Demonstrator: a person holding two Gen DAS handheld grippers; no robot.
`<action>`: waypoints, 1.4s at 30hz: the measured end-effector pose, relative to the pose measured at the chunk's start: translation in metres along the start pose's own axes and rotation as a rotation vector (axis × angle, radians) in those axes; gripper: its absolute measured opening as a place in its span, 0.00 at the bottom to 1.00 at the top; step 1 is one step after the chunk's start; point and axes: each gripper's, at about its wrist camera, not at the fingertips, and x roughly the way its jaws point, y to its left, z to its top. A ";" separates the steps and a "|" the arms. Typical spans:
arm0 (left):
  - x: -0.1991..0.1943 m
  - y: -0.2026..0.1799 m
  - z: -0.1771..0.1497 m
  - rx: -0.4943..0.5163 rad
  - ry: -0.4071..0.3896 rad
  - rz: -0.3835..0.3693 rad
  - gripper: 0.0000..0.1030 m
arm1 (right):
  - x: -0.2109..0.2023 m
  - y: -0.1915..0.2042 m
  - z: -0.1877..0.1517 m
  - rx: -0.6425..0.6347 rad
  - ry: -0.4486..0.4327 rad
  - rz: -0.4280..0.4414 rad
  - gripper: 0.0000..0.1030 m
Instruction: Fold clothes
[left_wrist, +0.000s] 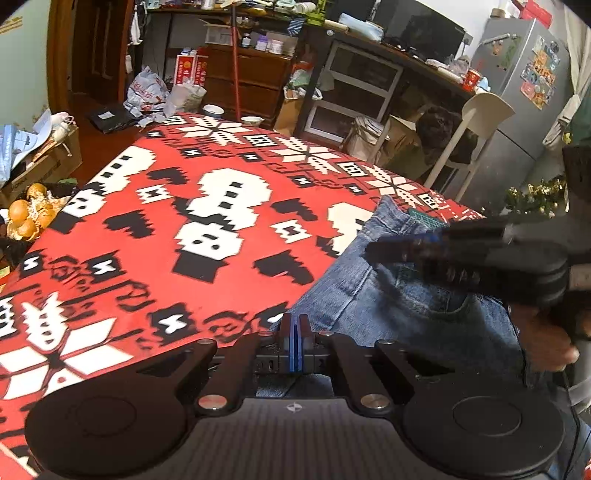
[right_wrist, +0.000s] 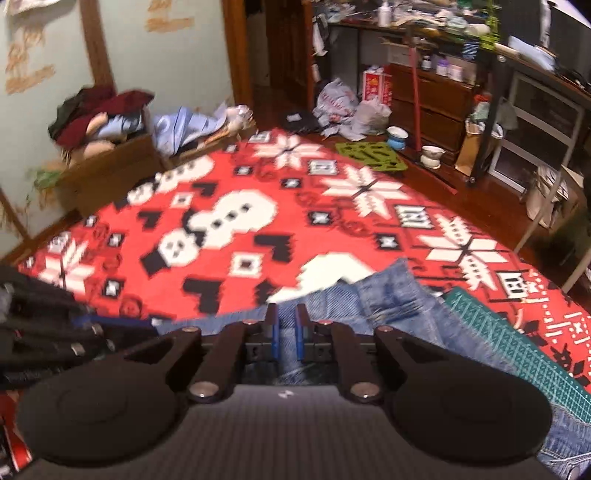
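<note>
While early in the fold, worked over jeans (left_wrist: 388, 295) lying at near right edge of red patterned blanket (left_wrist: 155, 229), partly atop green cutting mat (right_wrist: 498, 350). Left gripper (left_wrist: 294, 328) pinched fully together, blue pads touching, at the denim's edge; couldn't tell if cloth was caught. Right gripper (right_wrist: 287, 328) narrowly parted, denim showing in the gap, not clamped. Judged step: securing grasp points. Next likely needed: clamping on the fabric, then lifting both edges together across the blanket.

jeans (right_wrist: 388, 306) on tablecloth (right_wrist: 229, 236), cutting mat (right_wrist: 498, 332) right of them, partly under
</note>
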 end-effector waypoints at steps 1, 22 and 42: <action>-0.002 0.002 -0.001 -0.003 -0.001 0.003 0.04 | 0.003 0.003 -0.002 -0.009 0.007 -0.005 0.09; -0.052 0.031 -0.038 0.053 0.023 0.057 0.04 | -0.004 0.083 -0.013 -0.018 0.050 0.159 0.12; -0.054 0.036 -0.041 0.020 0.014 0.032 0.04 | 0.008 0.005 -0.001 -0.039 -0.003 -0.052 0.16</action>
